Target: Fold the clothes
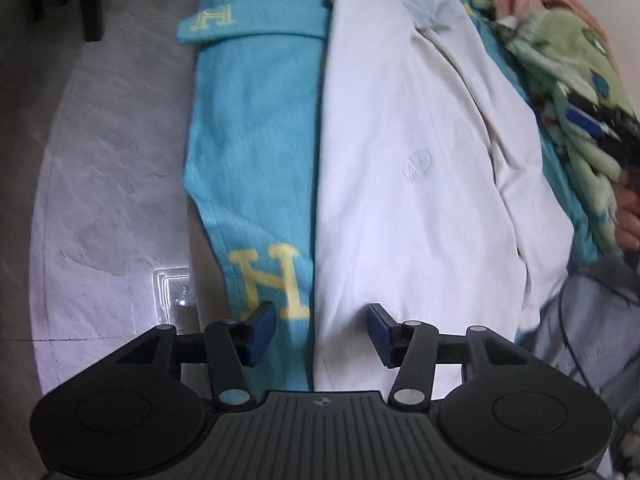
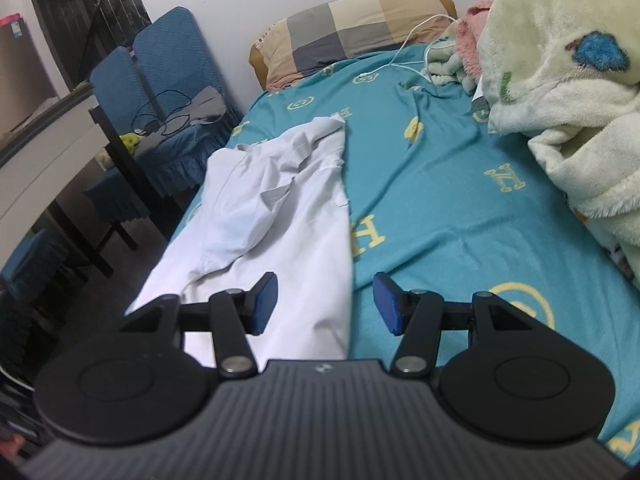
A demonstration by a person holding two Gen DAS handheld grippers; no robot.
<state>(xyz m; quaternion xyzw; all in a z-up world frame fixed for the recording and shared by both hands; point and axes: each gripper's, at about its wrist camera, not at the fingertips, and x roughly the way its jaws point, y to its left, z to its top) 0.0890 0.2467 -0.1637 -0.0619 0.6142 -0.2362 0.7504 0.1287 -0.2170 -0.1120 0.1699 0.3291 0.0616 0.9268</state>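
Shirt (image 2: 280, 216) at frame centre looked light, limp; you'd pinch its near hem. Left gripper (image 1: 322, 334) and right gripper (image 2: 325, 303) were spread, empty.

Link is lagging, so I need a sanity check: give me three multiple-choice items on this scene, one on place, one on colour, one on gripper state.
1. The white garment lies on:
A) the bed sheet
B) the chair
C) the floor

2. The sheet's letters are:
A) red
B) yellow
C) black

3. The right gripper is:
A) shut on the garment
B) shut on nothing
C) open

Answers:
1 A, the sheet shows around the garment.
2 B, yellow H marks on teal.
3 C, fingers apart, nothing between; the left gripper likewise.
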